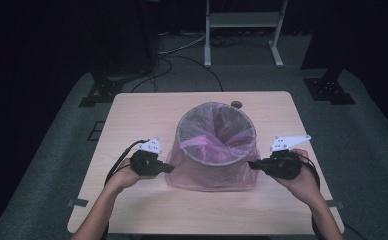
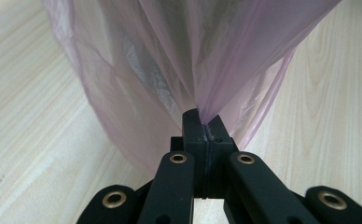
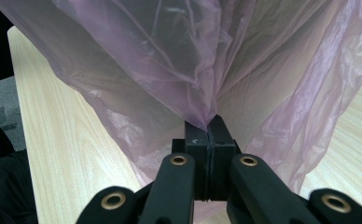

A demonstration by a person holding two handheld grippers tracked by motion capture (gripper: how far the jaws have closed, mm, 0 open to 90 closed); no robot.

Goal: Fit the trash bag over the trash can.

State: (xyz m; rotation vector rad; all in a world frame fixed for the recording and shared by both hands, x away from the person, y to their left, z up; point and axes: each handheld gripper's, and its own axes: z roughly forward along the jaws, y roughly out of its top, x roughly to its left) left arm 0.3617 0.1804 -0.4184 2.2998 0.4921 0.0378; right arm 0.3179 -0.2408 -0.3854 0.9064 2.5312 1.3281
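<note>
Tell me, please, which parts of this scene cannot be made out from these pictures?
- Bin floor: high view, hidden by crumpled pink bag.
- Bin wall: both gripper views, veiled by bag film.
- Small dark thing behind the bin: too small to identify.
- Room beyond the table: too dark.

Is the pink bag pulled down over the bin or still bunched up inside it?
Pulled down. The pink bag drapes over the bin's rim and down its outside to the table, though some film sags inside.

Pink translucent plastic bag [image 1: 209, 172] draped over an upright round mesh bin [image 1: 216, 131], mouth folded over the rim; skirt reaches the table [image 1: 132, 115]; unit stands mid-table; film pinched and pulled taut at left and right sides.
</note>
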